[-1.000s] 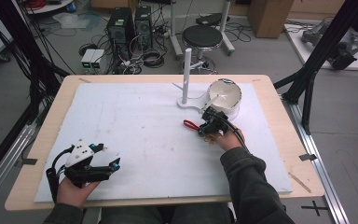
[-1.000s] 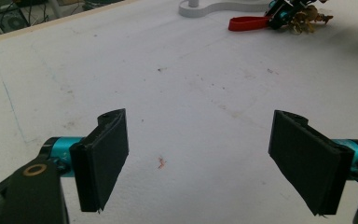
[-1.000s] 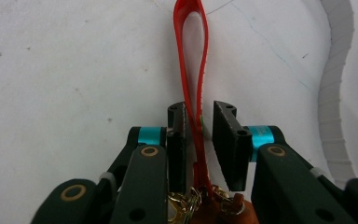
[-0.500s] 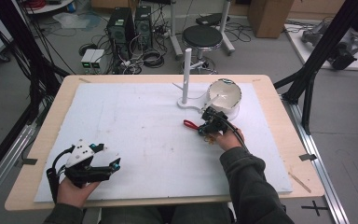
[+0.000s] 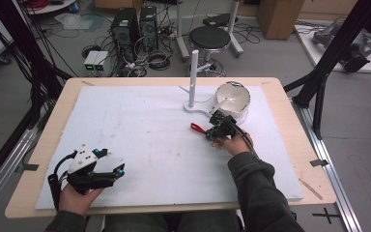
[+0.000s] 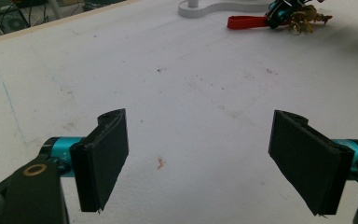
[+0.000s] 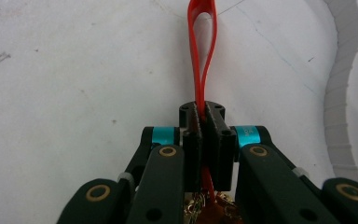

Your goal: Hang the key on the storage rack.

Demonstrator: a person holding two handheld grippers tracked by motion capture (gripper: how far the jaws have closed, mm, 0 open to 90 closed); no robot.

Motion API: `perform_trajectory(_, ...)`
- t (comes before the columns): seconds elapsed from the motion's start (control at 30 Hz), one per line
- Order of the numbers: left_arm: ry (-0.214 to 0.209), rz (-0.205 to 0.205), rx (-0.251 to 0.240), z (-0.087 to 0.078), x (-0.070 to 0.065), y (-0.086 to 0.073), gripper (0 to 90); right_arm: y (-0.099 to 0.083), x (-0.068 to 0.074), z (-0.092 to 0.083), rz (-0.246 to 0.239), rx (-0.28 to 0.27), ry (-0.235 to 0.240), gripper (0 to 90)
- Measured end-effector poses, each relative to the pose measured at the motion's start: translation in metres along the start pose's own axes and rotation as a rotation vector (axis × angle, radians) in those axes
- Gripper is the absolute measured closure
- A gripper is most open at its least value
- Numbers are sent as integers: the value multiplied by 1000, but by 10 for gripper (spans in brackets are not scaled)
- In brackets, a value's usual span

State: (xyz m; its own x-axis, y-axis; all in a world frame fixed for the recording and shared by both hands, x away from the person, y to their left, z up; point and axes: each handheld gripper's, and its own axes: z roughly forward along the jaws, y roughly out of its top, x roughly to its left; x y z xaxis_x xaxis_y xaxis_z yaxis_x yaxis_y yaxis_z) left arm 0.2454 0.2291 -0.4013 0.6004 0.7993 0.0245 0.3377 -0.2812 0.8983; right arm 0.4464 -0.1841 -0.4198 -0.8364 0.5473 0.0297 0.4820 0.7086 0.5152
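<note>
A red strap loop (image 5: 197,128) lies on the white mat (image 5: 140,130), joined to a bunch of brass keys (image 5: 217,143). My right gripper (image 5: 207,133) is shut on the strap. In the right gripper view its pads (image 7: 191,135) pinch the strap (image 7: 203,46) near its base, the loop runs out ahead of the jaws and the keys (image 7: 200,205) sit behind them. My left gripper (image 5: 110,162) rests at the near left of the mat, open, with nothing between its pads (image 6: 105,158). The left gripper view shows the strap (image 6: 244,22) and keys (image 6: 307,17) far off.
A white stand with an upright post (image 5: 193,72) and a flat base (image 5: 195,107) sits at the back of the mat, its base edge (image 7: 342,93) close to the right gripper. A white round bowl-like object (image 5: 232,96) stands beside it. The wooden table edge (image 5: 299,145) frames the mat.
</note>
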Motion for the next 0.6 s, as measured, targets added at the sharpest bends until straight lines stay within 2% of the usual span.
perform_trajectory(0.33, 1, -4, -2, 0, 0, 0, 204, -1, 0, -13, 0, -52, 6, 859)
perform_trajectory(0.6, 0, -1, -3, 0, 0, 0, 204, -2, 4, -29, 4, -144, 19, 859)
